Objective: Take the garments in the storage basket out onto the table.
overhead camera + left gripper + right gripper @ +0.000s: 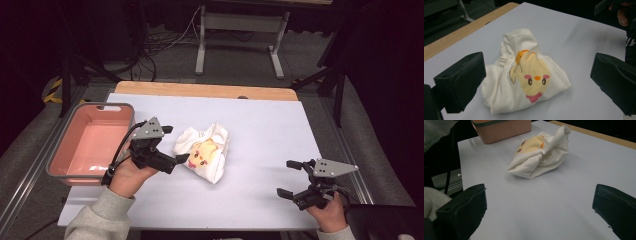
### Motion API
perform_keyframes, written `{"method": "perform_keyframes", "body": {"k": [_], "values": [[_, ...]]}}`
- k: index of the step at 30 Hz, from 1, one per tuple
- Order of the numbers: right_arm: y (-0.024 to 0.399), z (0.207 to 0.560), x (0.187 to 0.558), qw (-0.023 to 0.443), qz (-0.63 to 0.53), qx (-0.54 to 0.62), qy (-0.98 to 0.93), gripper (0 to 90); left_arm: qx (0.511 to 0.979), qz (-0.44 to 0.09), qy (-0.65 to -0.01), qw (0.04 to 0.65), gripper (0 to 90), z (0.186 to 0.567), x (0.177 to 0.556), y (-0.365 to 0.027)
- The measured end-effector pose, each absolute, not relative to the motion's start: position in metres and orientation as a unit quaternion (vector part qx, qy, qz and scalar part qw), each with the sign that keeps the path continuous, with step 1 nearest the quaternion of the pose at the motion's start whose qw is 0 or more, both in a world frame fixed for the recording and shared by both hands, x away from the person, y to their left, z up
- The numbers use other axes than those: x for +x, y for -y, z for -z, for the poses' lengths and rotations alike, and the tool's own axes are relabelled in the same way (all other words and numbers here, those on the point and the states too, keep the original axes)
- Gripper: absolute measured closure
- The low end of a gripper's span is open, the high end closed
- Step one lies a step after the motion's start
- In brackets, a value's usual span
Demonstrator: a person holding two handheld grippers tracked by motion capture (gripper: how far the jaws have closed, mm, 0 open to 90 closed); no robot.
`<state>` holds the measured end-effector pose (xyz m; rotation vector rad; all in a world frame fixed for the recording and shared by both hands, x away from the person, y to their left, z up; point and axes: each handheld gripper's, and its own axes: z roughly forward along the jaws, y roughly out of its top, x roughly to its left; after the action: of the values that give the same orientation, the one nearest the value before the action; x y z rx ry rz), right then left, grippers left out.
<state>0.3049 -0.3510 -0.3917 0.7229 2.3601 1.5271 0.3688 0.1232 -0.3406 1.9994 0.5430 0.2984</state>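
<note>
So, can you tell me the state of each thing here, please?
Shirt: crumpled in a heap on the table, not held.
Pink bin: upright, nothing inside.
Left claw: open, just beside the shirt.
Right claw: open, holding nothing, apart from the shirt.

A folded white cloth garment with a yellow chick print [204,151] lies on the white-topped table [260,130], near its middle and slightly left. A salmon-pink rectangular plastic bin with a grey rim [93,142] sits at the table's left edge, apart from the garment. The left gripper [175,145] is between bin and garment, just beside the garment. The right gripper [290,178] is at the near right, well apart from the garment.
</note>
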Motion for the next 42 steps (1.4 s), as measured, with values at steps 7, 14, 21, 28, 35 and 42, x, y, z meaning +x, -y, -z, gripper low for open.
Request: {"method": "perform_keyframes", "body": {"k": [7,14,21,28,35,42], "values": [[0.348,0.393,0.305,0.120,-0.524,0.245,-0.807,0.0,0.824,-0.124,-0.226,0.505,1.0,0.347,0.363,-0.139],[0.349,0.394,0.304,0.122,-0.526,0.245,-0.805,0.0,0.814,-0.125,-0.234,0.517,1.2,0.357,0.358,-0.156],[0.349,0.395,0.304,0.123,-0.527,0.245,-0.805,0.0,0.805,-0.125,-0.243,0.527,1.2,0.367,0.353,-0.170],[0.349,0.396,0.304,0.122,-0.531,0.241,-0.803,0.0,0.794,-0.124,-0.263,0.533,1.2,0.380,0.351,-0.183],[0.349,0.398,0.304,0.122,-0.532,0.240,-0.803,0.0,0.782,-0.128,-0.284,0.540,1.3,0.389,0.348,-0.193],[0.349,0.402,0.305,0.118,-0.530,0.242,-0.804,0.0,0.776,-0.129,-0.300,0.540,1.8,0.397,0.346,-0.199]]}}
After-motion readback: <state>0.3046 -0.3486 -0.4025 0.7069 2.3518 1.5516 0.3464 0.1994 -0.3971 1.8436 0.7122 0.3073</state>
